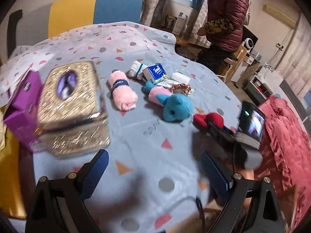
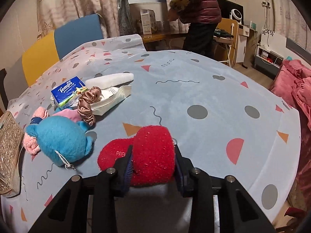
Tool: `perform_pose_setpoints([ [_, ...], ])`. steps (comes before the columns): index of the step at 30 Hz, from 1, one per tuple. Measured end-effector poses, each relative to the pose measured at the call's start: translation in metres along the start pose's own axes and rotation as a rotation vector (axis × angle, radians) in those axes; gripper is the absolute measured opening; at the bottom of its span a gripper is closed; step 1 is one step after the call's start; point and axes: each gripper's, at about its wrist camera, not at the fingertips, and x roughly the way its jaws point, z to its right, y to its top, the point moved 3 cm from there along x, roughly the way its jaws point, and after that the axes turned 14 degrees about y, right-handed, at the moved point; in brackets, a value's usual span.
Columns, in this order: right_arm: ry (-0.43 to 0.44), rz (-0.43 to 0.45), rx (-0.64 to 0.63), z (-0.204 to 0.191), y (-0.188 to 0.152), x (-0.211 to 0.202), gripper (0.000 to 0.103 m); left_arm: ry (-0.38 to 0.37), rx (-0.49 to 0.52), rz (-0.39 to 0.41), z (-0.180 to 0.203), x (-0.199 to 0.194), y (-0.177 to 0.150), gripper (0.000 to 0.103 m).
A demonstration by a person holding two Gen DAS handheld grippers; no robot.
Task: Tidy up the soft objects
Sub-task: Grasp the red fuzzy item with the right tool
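My right gripper (image 2: 153, 161) is shut on a rolled red fuzzy sock (image 2: 147, 155), its blue pads pressing both sides of the roll just above the patterned tablecloth (image 2: 194, 89). In the left wrist view the same red sock (image 1: 209, 119) shows at the right with the right gripper behind it. My left gripper (image 1: 155, 171) stands open over bare cloth, nothing between its fingers. A blue and pink plush toy (image 1: 171, 104) (image 2: 58, 136), a rolled pink towel (image 1: 122, 92), white socks (image 1: 137, 69), a Tempo tissue pack (image 1: 156, 72) (image 2: 68, 93) and a brown scrunchie (image 2: 87, 103) lie mid-table.
A gold glittery box (image 1: 73, 104) with a purple box (image 1: 23, 104) beside it sits at the left. A phone (image 1: 252, 120) stands at the table's right edge. A person in a maroon jacket (image 1: 227, 13) stands behind the table. Chairs (image 1: 93, 9) line the far side; red bedding (image 1: 281, 136) lies right.
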Motion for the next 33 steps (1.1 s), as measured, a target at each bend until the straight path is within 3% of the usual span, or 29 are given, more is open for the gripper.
perform_pose_setpoints([
  [3,0.024,-0.004,-0.005,-0.001,-0.002,-0.001,0.036,0.02,-0.001,-0.024,0.015,0.023,0.009,0.097],
  [8,0.007,-0.021,-0.136,-0.02,-0.012,-0.002,0.036,0.054,0.007,-0.055,0.027,0.052,0.011,0.097],
  [11,0.028,-0.021,-0.113,-0.017,-0.014,-0.003,0.036,0.118,0.065,-0.087,0.035,0.067,0.013,0.097],
  [16,0.039,-0.054,-0.127,-0.019,-0.017,-0.006,0.036,0.12,0.099,-0.071,0.048,0.076,0.026,0.097],
  [25,0.058,-0.134,-0.095,-0.02,-0.019,-0.014,0.036,0.188,0.137,-0.072,0.074,0.114,0.062,0.097],
  [33,0.072,-0.266,-0.094,-0.039,-0.035,-0.032,0.036,0.137,0.145,-0.082,0.092,0.141,0.065,0.101],
])
